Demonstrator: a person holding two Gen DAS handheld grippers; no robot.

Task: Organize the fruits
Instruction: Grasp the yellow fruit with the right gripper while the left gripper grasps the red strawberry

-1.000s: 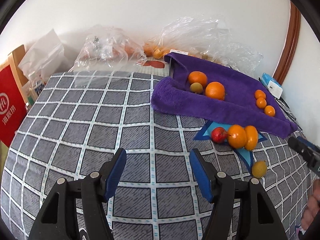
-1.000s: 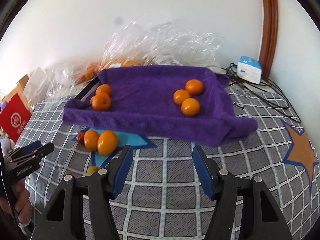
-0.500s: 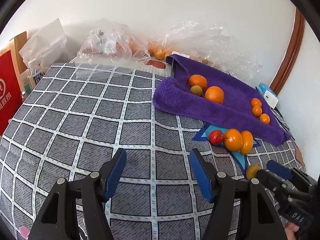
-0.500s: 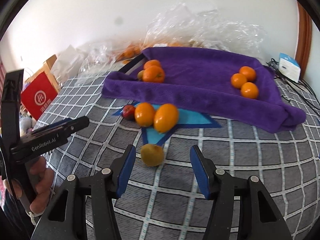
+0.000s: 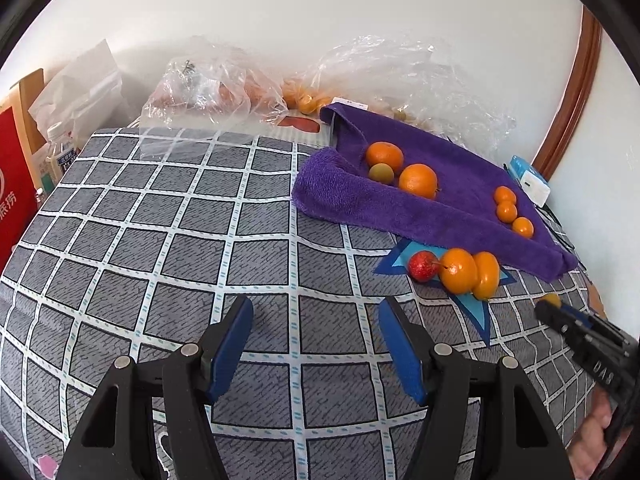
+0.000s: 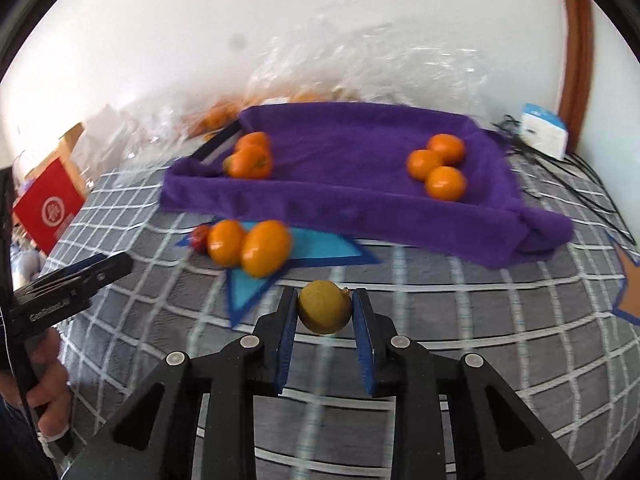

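Right gripper [image 6: 325,312] pinching the yellow-green fruit [image 6: 324,307]; left gripper [image 5: 316,344] spread, empty.
Lift straight, keep the squeeze gentle, carry to the purple towel [image 6: 348,184].

- The red cardboard box [image 5: 12,196], beside the left edge of the checked grey bedcover [image 5: 160,240], bears white Chinese characters, cut off by the picture's edge; the two visible look like "底捞".
- The black left gripper [image 6: 86,270] body bears white lettering, blurred, roughly "GenRobot.AI".
- The clear plastic bottle [image 5: 60,152] has a label too small to read.
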